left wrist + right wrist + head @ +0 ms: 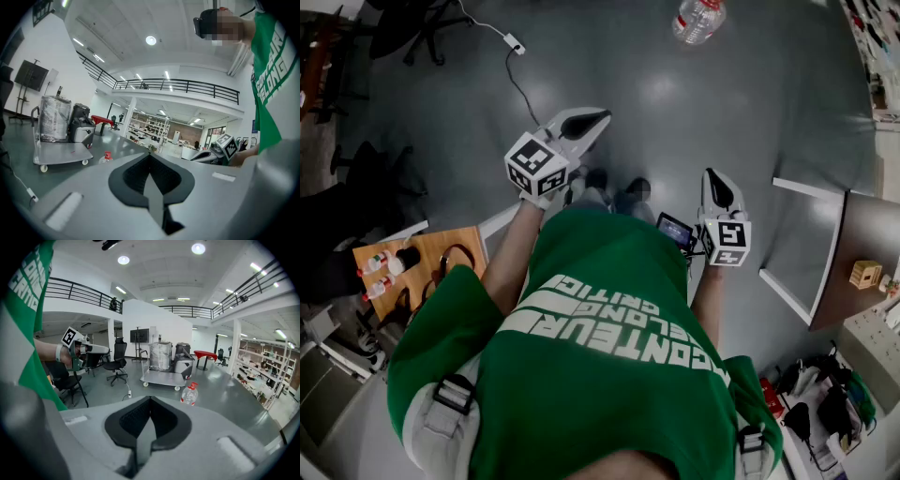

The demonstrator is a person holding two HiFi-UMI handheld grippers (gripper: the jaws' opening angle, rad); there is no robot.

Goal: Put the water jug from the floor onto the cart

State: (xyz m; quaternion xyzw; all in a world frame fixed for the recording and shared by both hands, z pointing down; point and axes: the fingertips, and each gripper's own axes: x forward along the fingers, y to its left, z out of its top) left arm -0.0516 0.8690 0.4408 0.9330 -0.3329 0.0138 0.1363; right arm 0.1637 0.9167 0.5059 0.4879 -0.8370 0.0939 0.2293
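Our left tool (pixel 587 121) and right tool (pixel 716 187) are both clenched on nothing. The water jug (pixel 697 19) stands upright on the floor (pixel 750 103), well ahead, near the cart (pixel 163 376). Gripped by one tool alone, its round, probably heavy body could slip and topple.

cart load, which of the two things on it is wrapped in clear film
The tall bundle at the handle end of the cart; the grey machine beside it is bare.

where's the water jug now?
The water jug stands on the floor at the head view's top, right of centre, near the cart's right end.
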